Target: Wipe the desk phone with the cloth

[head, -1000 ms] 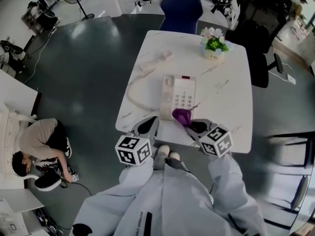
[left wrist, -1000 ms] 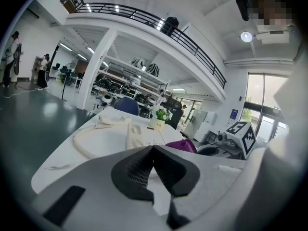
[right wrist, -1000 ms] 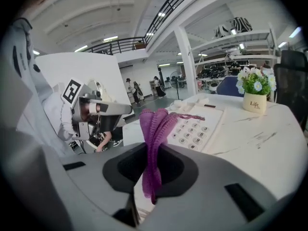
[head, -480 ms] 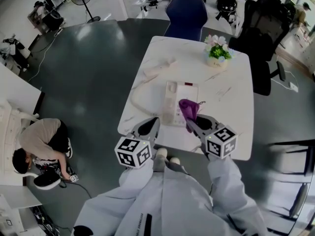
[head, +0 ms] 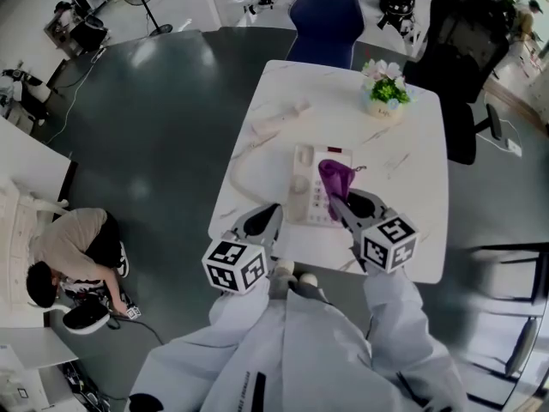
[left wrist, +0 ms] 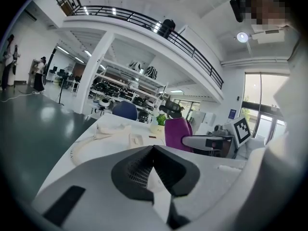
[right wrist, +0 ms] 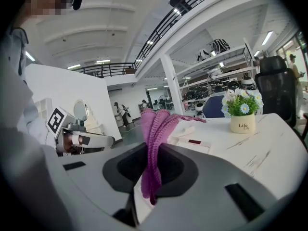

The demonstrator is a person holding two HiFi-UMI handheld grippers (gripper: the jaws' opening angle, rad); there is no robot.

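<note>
The white desk phone (head: 309, 197) lies on the white table (head: 412, 144), its handset (head: 276, 119) off the cradle at the far left, joined by a coiled cord (head: 238, 174). My right gripper (head: 340, 199) is shut on the purple cloth (head: 335, 177), which hangs over the phone's right part; whether it touches the phone I cannot tell. In the right gripper view the cloth (right wrist: 156, 129) stands pinched between the jaws, the phone (right wrist: 191, 141) beyond it. My left gripper (head: 261, 223) is shut and empty at the table's near edge, left of the phone (left wrist: 138, 139).
A small pot of flowers (head: 385, 88) stands at the table's far right. A blue chair (head: 324, 20) and a black office chair (head: 463, 50) stand beyond the table. A person (head: 64, 251) crouches on the floor at the left.
My right gripper has carried the purple cloth forward from the phone's near edge to over its right part. The left gripper has stayed at the near table edge.
</note>
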